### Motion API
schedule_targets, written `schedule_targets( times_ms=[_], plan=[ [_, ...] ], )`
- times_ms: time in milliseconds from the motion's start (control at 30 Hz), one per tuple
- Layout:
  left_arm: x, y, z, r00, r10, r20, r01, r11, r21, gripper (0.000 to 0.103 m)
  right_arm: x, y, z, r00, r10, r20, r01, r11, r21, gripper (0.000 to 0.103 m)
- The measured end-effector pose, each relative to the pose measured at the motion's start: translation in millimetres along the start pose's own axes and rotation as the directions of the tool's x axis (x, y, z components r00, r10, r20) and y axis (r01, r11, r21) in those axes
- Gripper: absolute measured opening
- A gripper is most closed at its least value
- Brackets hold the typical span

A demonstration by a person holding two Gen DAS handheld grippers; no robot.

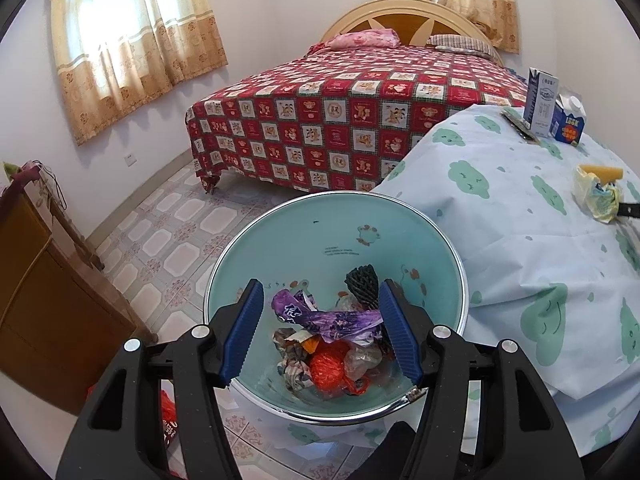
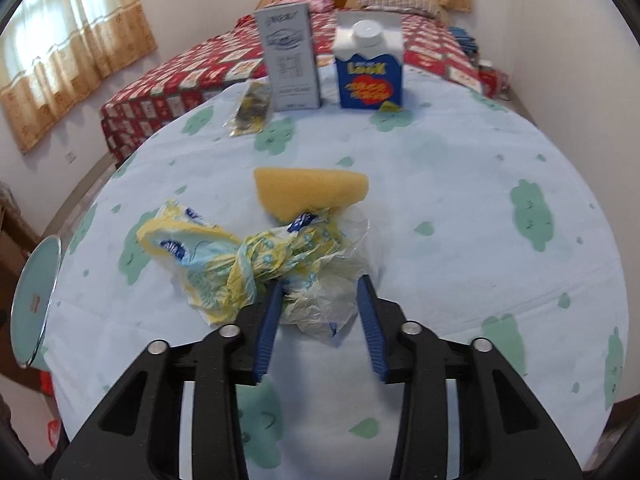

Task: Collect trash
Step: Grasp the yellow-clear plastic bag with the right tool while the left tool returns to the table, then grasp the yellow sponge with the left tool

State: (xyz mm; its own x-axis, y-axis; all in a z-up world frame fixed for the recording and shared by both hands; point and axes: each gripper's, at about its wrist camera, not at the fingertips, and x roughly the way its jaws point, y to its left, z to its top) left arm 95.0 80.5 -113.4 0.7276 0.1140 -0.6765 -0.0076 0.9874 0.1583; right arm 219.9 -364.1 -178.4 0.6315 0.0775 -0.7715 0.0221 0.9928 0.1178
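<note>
Partly done: bin (image 1: 336, 240) holds several wrappers, left gripper (image 1: 320, 328) open and empty over it; right gripper (image 2: 320, 312) open, straddling crumpled bag (image 2: 256, 256), cartons (image 2: 368, 68) remain on tabletop (image 2: 440, 200).

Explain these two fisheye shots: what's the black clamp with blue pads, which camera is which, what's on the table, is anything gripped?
No robot: a person holds a two-finger gripper in each hand, with a camera on each. The left gripper hangs open and empty over a round pale-teal trash bin already holding wrappers. The right gripper points at the cloud-print tablecloth. Its open jaws flank a crumpled yellow-and-clear plastic bag, not yet pinched. Behind the bag lie a yellow sponge, a grey carton, a blue-and-white capped carton and a small dark wrapper.
</note>
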Motion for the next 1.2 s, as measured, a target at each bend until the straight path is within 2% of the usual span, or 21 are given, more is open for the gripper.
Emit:
schedule_targets(
  times_ms=[133, 400, 500, 567, 633, 867, 1033, 1200],
  plan=[
    [-2, 0, 2, 1.000, 0.000, 0.004, 0.000, 1.000, 0.001, 0.059, -8, 7, -5, 0.999, 0.045, 0.011, -0.045, 0.999, -0.001, 0.027],
    [-7, -14, 12, 1.000, -0.022, 0.018, 0.022, 1.000, 0.013, 0.059, -59, 4, -26, 0.987, 0.098, 0.126, -0.101, 0.995, 0.013, 0.027],
    [-8, -29, 20, 0.999, -0.043, 0.025, 0.043, 0.999, 0.023, 0.059, -75, -9, -32, 0.984, 0.072, 0.166, -0.078, 0.996, 0.036, 0.027],
    [-9, -44, 26, 0.997, -0.065, 0.029, 0.064, 0.997, 0.032, 0.059, -86, -29, -35, 0.980, 0.015, 0.198, -0.030, 0.997, 0.073, 0.027],
    [-11, -64, 33, 0.995, -0.093, 0.034, 0.091, 0.995, 0.046, 0.059, -93, -52, -39, 0.974, -0.059, 0.220, 0.032, 0.992, 0.123, 0.027],
    [-19, -160, 53, 0.976, -0.215, 0.036, 0.209, 0.971, 0.120, 0.060, -101, -107, -51, 0.957, -0.159, 0.242, 0.097, 0.964, 0.247, 0.027],
    [-20, -232, 65, 0.960, -0.279, 0.020, 0.272, 0.948, 0.166, 0.060, -104, -139, -61, 0.947, -0.188, 0.259, 0.106, 0.948, 0.301, 0.027],
    [-12, -295, 72, 0.954, -0.301, -0.010, 0.298, 0.936, 0.188, 0.060, -107, -165, -71, 0.941, -0.199, 0.273, 0.096, 0.932, 0.350, 0.027]
  ],
)
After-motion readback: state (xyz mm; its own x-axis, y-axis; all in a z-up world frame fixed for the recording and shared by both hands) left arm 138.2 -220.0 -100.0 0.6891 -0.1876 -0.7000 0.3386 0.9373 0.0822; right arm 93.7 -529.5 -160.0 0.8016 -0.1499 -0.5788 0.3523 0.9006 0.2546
